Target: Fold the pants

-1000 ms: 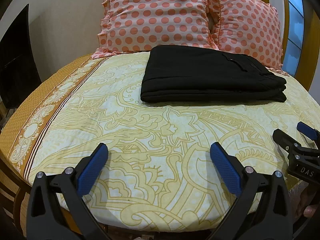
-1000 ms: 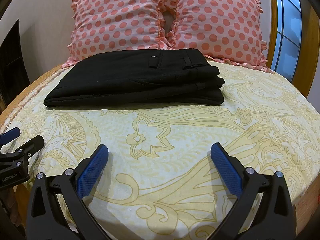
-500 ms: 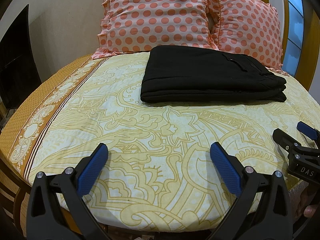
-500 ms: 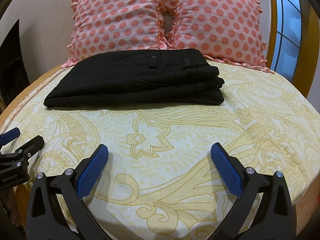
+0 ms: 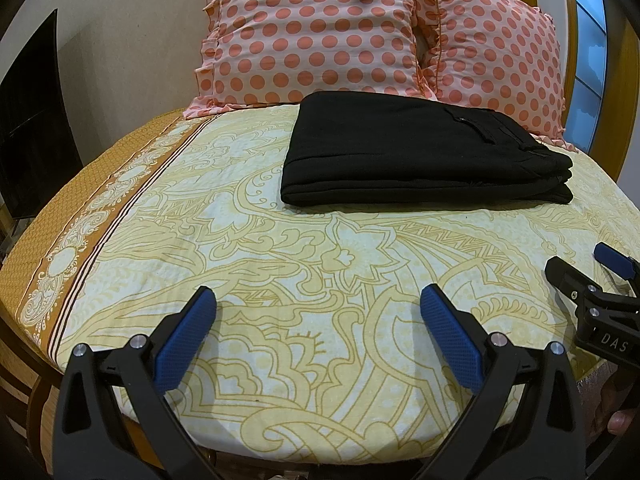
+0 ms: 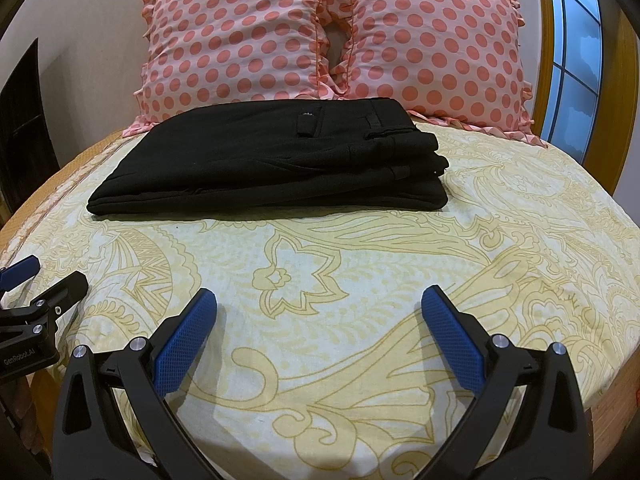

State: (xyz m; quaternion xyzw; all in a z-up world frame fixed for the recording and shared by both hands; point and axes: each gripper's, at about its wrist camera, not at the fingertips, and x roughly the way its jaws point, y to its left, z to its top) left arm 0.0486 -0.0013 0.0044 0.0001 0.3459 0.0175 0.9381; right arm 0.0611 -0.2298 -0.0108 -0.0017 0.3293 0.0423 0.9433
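Black pants (image 5: 416, 156) lie folded on yellow bedsheet (image 5: 248, 248), just in front of 2 dotted pillows (image 6: 328, 36); left gripper (image 5: 318, 316) & right gripper (image 6: 318, 316) both spread wide, empty, well apart from pants

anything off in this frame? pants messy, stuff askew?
Nothing stands out. The black pants lie folded in a neat stack on the bedsheet, in front of the two polka-dot pillows. Left gripper and right gripper are both open, holding nothing, well short of the pants.
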